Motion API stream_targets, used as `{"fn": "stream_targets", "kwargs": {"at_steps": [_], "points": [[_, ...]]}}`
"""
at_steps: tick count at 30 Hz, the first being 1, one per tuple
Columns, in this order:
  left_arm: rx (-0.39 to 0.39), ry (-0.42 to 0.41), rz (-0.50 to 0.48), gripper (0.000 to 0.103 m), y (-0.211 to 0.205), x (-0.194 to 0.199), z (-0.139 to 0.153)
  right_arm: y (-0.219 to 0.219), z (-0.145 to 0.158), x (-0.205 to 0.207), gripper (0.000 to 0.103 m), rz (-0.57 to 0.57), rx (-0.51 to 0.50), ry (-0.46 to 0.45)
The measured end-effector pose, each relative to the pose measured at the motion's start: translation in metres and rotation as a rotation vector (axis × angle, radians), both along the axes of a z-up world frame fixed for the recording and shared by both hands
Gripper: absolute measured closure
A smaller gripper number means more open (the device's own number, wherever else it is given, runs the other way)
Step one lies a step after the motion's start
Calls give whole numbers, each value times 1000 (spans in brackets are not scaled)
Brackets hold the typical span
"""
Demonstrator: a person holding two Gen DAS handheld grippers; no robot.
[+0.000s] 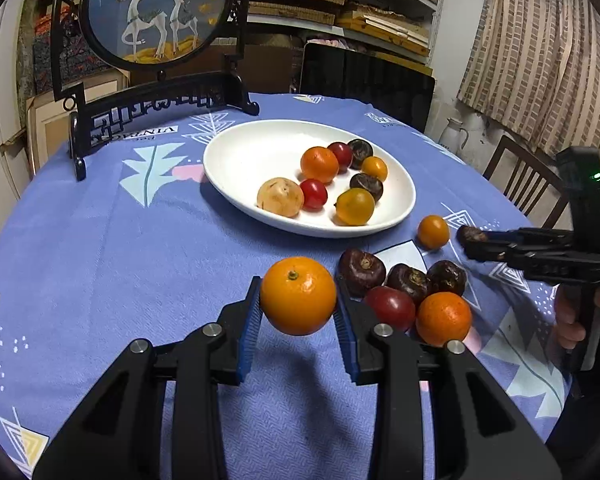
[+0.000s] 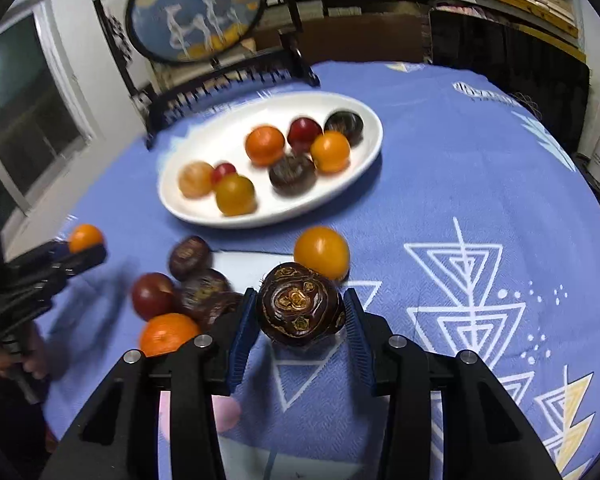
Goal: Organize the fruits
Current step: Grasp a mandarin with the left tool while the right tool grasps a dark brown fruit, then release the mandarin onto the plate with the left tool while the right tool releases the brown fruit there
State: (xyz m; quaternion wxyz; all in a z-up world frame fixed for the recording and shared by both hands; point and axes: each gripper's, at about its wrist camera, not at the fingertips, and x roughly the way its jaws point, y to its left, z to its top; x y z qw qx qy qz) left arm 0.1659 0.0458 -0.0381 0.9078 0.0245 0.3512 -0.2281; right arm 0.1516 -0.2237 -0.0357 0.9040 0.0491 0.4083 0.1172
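The round table, covered by a blue patterned cloth point(image 1: 140, 248), filled most of both views, and a black carved stand with a round deer panel point(image 1: 156, 12) stood at its far edge. Near the middle lay the white oval plate point(image 1: 236, 156), which held 8 fruits: 1 pale peeled one, 2 red ones, 2 dark brown ones and 3 orange or yellow ones.

On the cloth in front of the plate sat a loose cluster of 5 fruits point(image 1: 410, 280), namely 3 dark brown ones, 1 red one and 1 orange one, touching or just beside each other. A small yellow-orange fruit point(image 1: 433, 232) lay alone between that cluster and the plate's near rim.

My left gripper point(image 1: 298, 304) clamped a mandarin point(image 1: 298, 295) between its blue pads, stem end up, lifted clear of the cloth, which showed its shadow beneath.

My right gripper point(image 2: 300, 316) had a dark brown fruit point(image 2: 300, 305) between its blue pads; both pads met its sides, so I held it, just in front of the small yellow-orange fruit. In the left wrist view this gripper reached in from the right edge with the dark fruit at its tips, and my hand point(image 1: 572, 316) wrapped its handle
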Motion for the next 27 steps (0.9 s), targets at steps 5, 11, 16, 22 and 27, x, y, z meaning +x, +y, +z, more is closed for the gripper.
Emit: {"fn": "stream_targets", "kwargs": {"at_steps": [5,11,16,22,27], "points": [[11,-4,-14,70,-8,6,10,-11,25,11,59,-10,45,-43],[24,-28,-25,70,-28,31,27,-4,56,42,59,33,69,-95],[33,-28,-21,70,-48,74,27,12,58,93,59,74,115,-52],[42,38,35,70,-59,132,10,33,41,155,59,58,117,-10],[31,54,60,61,-59,155,5,43,31,192,58,40,113,10]]}}
